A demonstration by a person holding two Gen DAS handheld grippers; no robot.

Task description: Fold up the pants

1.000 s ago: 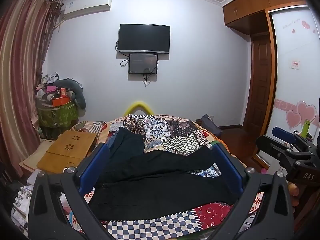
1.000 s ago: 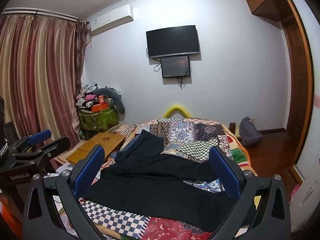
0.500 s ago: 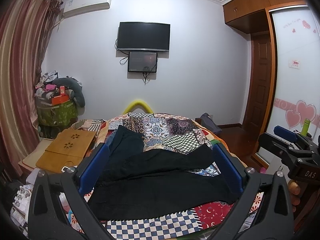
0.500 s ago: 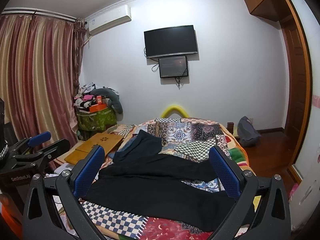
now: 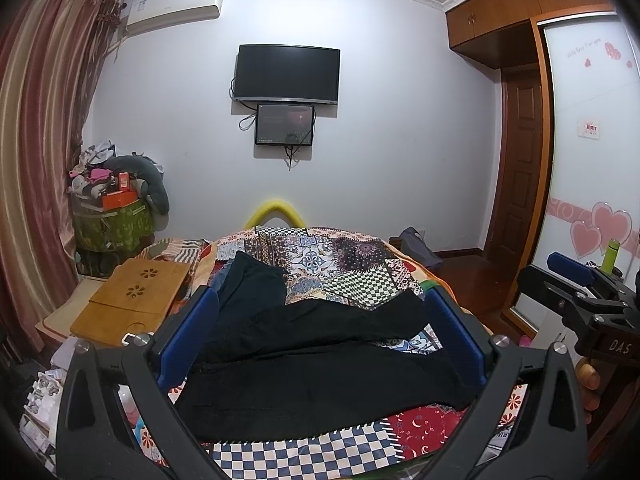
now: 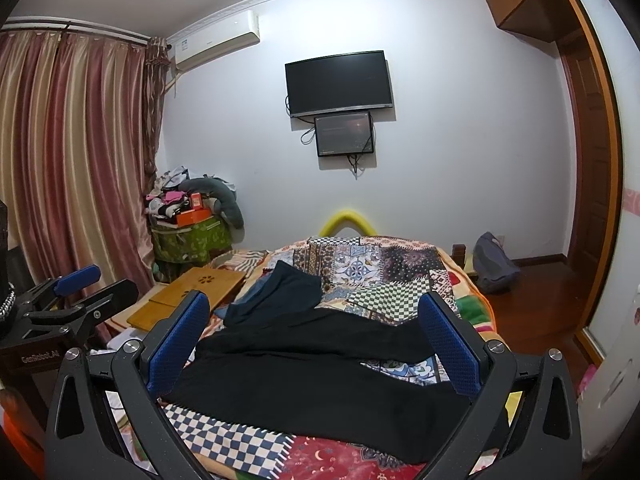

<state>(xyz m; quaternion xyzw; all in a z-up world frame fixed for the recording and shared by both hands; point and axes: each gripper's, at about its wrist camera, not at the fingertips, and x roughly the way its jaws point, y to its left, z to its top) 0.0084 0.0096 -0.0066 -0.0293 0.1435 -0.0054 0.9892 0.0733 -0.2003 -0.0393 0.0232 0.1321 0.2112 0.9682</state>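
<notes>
Bedroom walls in white fill the background, with striped pink curtains (image 6: 68, 168) far left and a dark wall-mounted television (image 5: 287, 73) straight ahead. Moving right from the curtains, I see a flat wooden lap desk (image 5: 132, 296) at the bed's left side, then the patchwork quilt of checks and floral tiles (image 5: 340, 264) covering the bed.

On that quilt lie the black fabric pants (image 5: 320, 376), soft and matte, loosely wrinkled. Their long axis runs crosswise to my view, left to right, with the two legs spreading apart toward the right. A second dark garment (image 5: 252, 280) lies beyond them, toward the far left.

My left gripper (image 5: 320, 312) hovers above the near edge, its blue textured pads spread wide with nothing between them. My right gripper (image 6: 316, 320) is the same: jaws wide apart, empty, held over the pants and not touching the cloth. Both sit ahead of and above the fabric.

I judge folding has not begun. Since the pants lie sideways, each gripper has one end on its own side; the right one looks nearer the leg ends, so bringing those over toward the left seems the natural first fold.
</notes>
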